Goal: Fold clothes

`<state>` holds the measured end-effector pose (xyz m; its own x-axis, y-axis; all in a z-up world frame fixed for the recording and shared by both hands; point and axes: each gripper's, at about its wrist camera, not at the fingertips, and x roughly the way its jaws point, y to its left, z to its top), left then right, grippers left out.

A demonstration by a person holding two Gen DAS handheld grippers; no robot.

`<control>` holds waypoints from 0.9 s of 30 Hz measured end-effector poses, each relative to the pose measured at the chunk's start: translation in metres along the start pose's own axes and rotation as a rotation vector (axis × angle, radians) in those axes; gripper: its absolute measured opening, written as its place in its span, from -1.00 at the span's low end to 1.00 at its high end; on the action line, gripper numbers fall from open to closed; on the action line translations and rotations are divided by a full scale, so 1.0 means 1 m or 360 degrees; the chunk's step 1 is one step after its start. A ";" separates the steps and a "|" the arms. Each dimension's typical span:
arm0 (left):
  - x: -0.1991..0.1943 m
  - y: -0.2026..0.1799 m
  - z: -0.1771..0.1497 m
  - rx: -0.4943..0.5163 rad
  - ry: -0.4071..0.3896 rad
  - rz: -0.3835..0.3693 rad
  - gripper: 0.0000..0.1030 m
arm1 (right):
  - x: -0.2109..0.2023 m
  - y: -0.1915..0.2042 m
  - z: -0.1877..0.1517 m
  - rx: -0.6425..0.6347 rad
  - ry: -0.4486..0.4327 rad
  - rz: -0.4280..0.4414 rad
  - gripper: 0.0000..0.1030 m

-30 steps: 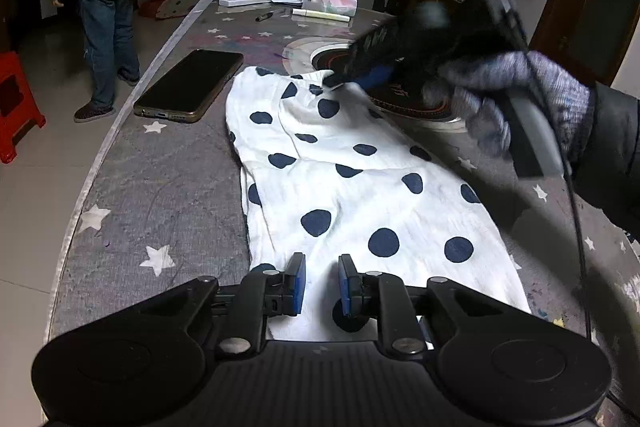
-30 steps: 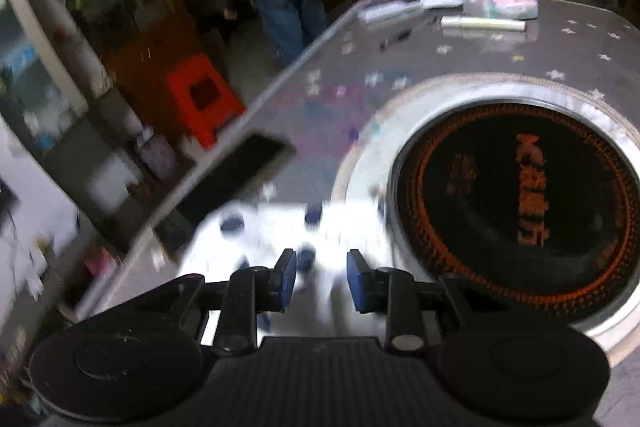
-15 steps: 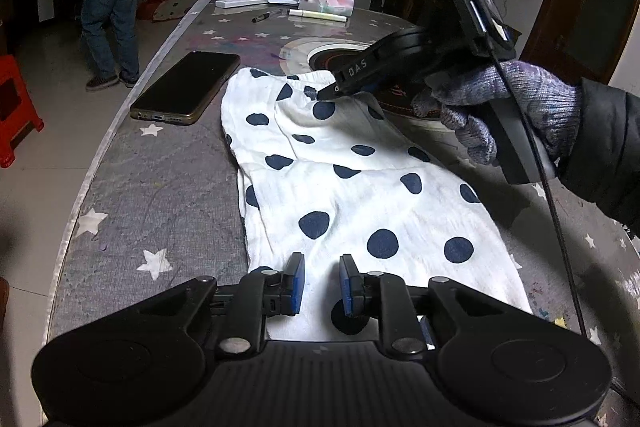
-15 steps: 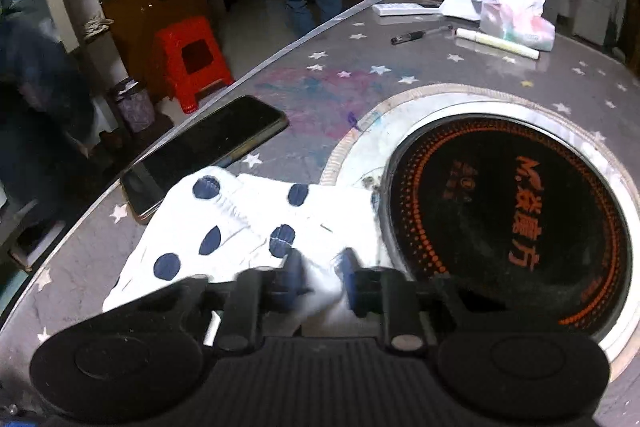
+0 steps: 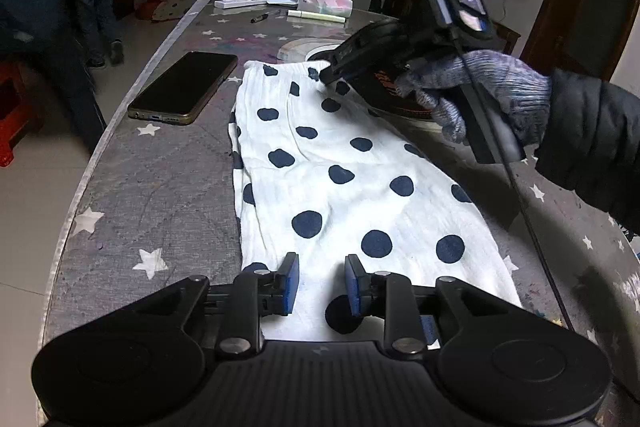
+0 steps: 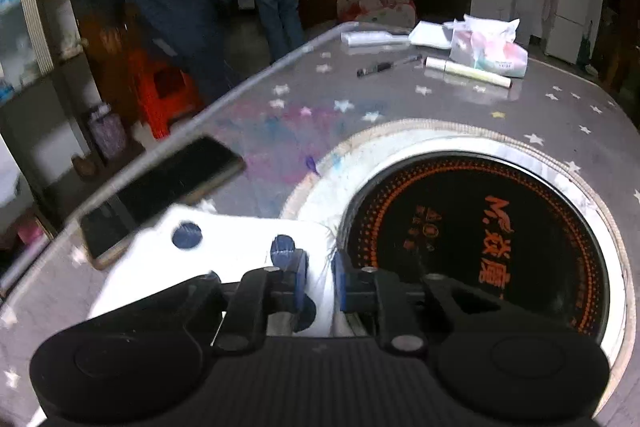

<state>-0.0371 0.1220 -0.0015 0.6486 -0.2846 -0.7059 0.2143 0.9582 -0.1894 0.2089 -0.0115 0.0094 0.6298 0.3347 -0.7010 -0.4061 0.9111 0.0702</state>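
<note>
A white garment with dark blue dots (image 5: pixel 340 183) lies flat on the grey star-patterned table (image 5: pixel 160 187). My left gripper (image 5: pixel 322 285) is open, its blue pads low over the garment's near edge. My right gripper (image 5: pixel 326 77), held by a gloved hand (image 5: pixel 480 87), sits at the garment's far right corner. In the right wrist view the garment (image 6: pixel 248 239) runs between the right gripper's (image 6: pixel 322 279) blue pads, which stand a little apart with the cloth's edge in the gap.
A dark phone (image 5: pixel 186 87) lies left of the garment's far end. A round black hob (image 6: pixel 472 247) is set in the table beside the far corner. Pens, a remote and a tissue pack (image 5: pixel 324 3) lie at the far end. People stand beyond the table's left edge.
The right gripper has come down onto the garment's far right corner and the far edge now lies flatter. The left gripper stays at the near edge.
</note>
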 end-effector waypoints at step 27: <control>-0.029 -0.010 -0.009 0.0009 -0.0039 -0.0052 -0.44 | -0.127 0.051 -0.082 -0.0420 0.0209 0.0406 -0.64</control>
<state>-0.0644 0.1210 0.0145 0.6589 -0.3161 -0.6826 0.2397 0.9483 -0.2079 0.0541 -0.0273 0.0440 0.4034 0.4934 -0.7706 -0.7060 0.7035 0.0809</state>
